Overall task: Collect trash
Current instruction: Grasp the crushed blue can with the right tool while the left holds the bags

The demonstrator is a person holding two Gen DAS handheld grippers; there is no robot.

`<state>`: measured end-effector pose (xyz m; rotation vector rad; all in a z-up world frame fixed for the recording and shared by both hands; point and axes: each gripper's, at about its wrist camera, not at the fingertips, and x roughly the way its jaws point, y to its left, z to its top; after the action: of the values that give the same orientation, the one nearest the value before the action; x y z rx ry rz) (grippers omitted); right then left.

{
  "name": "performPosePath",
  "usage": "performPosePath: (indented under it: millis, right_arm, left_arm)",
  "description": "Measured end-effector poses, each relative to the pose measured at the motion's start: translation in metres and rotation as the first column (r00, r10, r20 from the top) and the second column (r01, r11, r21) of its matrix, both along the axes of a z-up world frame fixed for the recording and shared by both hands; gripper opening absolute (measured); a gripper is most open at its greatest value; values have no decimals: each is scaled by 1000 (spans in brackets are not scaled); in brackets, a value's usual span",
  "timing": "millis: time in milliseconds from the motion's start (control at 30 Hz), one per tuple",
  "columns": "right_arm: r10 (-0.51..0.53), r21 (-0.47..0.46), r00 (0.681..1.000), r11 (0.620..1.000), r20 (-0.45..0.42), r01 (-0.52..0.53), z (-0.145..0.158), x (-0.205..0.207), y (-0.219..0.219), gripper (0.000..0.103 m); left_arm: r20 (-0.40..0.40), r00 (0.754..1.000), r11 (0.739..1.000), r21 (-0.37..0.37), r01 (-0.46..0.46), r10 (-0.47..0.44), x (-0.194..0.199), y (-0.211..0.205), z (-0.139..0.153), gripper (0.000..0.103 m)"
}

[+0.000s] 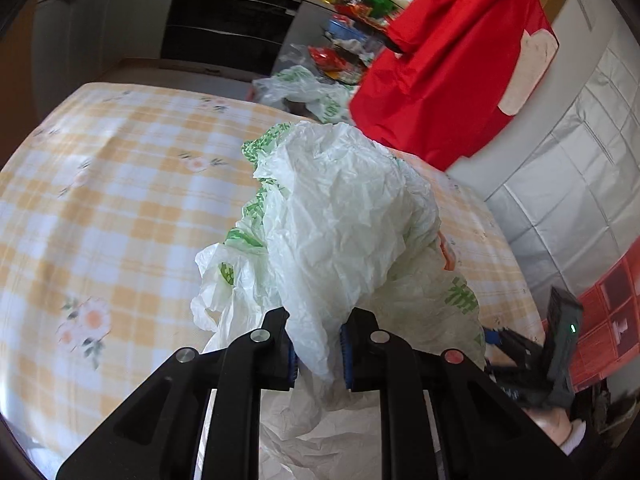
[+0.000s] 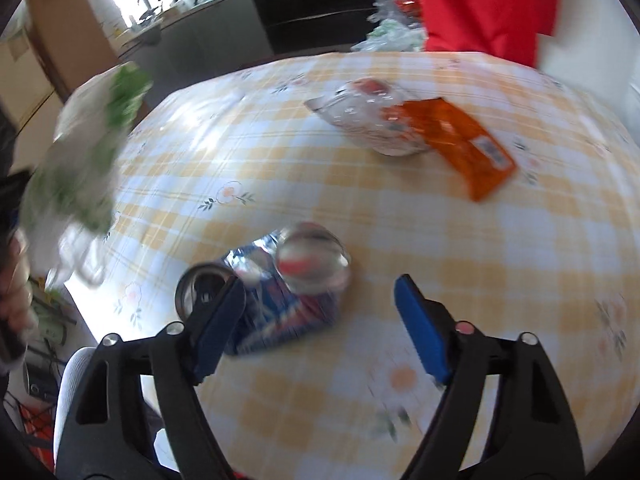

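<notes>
My left gripper (image 1: 318, 354) is shut on a white plastic bag with green print (image 1: 340, 216) and holds it over the checked tablecloth (image 1: 112, 184). The bag also shows blurred at the left of the right wrist view (image 2: 80, 152). My right gripper (image 2: 316, 320) is open just above the table. A crushed blue can (image 2: 272, 300) lies between its fingers, nearer the left finger (image 2: 218, 324). A clear crumpled plastic bottle (image 2: 368, 120) and an orange wrapper (image 2: 460, 144) lie farther back on the table. My right gripper also shows at the lower right of the left wrist view (image 1: 532, 356).
A red cloth (image 1: 452, 64) hangs at the table's far right. Another white and green bag (image 1: 304, 92) and cluttered shelves (image 1: 352, 12) stand behind the table. Dark kitchen cabinets (image 1: 228, 28) run along the back. A white tiled wall (image 1: 580, 168) is at the right.
</notes>
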<state>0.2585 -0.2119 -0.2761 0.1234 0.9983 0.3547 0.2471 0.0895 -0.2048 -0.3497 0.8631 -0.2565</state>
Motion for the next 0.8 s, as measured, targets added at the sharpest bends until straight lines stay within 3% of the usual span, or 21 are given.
performPosePath:
  millis: [233, 400, 467, 600, 800]
  right_arm:
    - [-50, -26, 997, 998, -67, 48, -23, 26, 16, 70]
    - [-50, -84, 998, 995, -37, 47, -28, 21, 25, 68]
    - [-58, -73, 998, 996, -33, 56, -28, 20, 22, 54]
    - [-74, -60, 997, 996, -34, 72, -26, 17, 20, 53]
    - [-86, -53, 996, 995, -1, 86, -16, 4, 17, 53]
  left_arm:
    - [1, 993, 992, -52, -115, 115, -46, 43, -16, 16]
    - [-12, 994, 993, -23, -112, 112, -61, 39, -33, 16]
    - [-17, 994, 993, -29, -112, 112, -66, 39, -38, 16]
    - [-23, 992, 991, -56, -125, 124, -71, 37, -45, 16]
    - [3, 994, 993, -40, -107, 107, -76, 32, -39, 16]
